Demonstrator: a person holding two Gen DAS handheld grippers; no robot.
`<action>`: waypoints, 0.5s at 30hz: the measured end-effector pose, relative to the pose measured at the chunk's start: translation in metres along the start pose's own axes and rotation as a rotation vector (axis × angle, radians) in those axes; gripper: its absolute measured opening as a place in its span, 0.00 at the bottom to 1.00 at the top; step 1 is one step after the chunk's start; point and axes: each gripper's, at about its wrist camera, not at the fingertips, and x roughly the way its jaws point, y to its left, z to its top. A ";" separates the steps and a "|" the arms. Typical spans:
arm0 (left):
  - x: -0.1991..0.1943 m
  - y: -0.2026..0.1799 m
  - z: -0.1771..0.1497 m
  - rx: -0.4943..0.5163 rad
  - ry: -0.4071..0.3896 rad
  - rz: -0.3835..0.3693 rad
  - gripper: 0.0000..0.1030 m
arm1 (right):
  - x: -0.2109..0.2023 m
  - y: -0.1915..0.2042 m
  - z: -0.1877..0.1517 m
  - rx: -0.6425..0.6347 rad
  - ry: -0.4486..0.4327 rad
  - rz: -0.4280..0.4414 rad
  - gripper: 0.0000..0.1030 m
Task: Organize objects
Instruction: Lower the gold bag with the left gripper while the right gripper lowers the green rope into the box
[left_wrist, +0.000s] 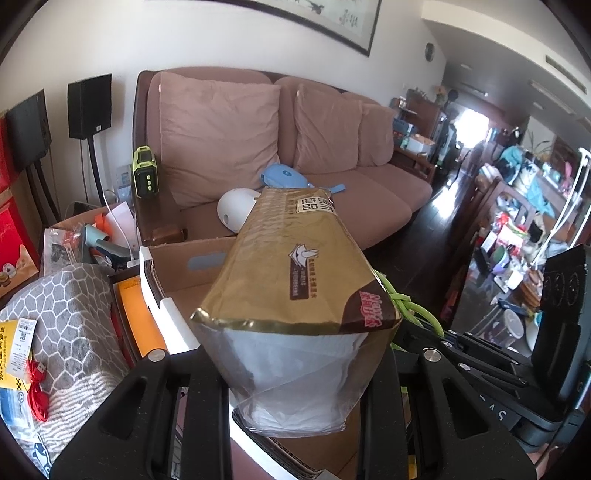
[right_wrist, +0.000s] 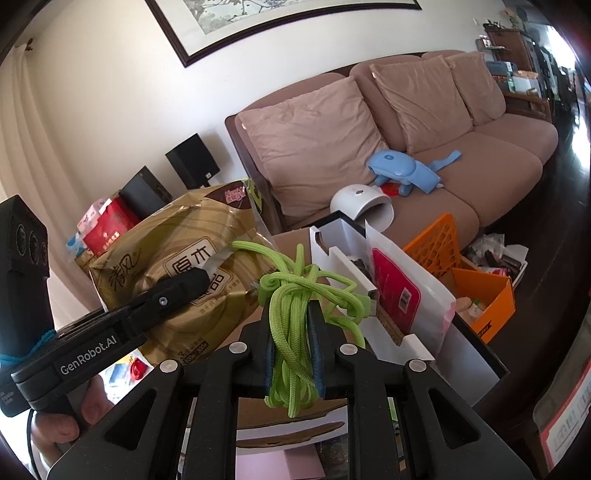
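My left gripper (left_wrist: 295, 373) is shut on a gold and brown tissue pack (left_wrist: 291, 266) and holds it above an open cardboard box (left_wrist: 192, 273). The same pack (right_wrist: 177, 266) shows in the right wrist view, with the left gripper's finger (right_wrist: 177, 288) across it. My right gripper (right_wrist: 291, 325) is shut on a bundle of bright green cord (right_wrist: 295, 306), held just right of the pack. A bit of that cord (left_wrist: 410, 306) shows behind the pack in the left wrist view.
A pink sofa (left_wrist: 332, 147) with a white dome (left_wrist: 236, 210) and blue toy (left_wrist: 284, 177) stands behind. A white box (right_wrist: 369, 280) holds a red-and-white bag (right_wrist: 402, 291). An orange crate (right_wrist: 480, 291) sits right. Grey cushion (left_wrist: 66, 325) and clutter lie left.
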 end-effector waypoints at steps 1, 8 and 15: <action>0.000 0.000 0.000 -0.002 0.001 -0.001 0.25 | 0.000 0.000 0.000 0.000 0.002 0.000 0.16; 0.001 0.004 0.001 -0.013 0.006 -0.010 0.25 | 0.000 0.000 0.000 0.000 0.003 0.001 0.17; 0.001 0.003 -0.001 -0.024 0.015 -0.010 0.25 | 0.000 -0.002 0.000 0.007 0.009 0.012 0.18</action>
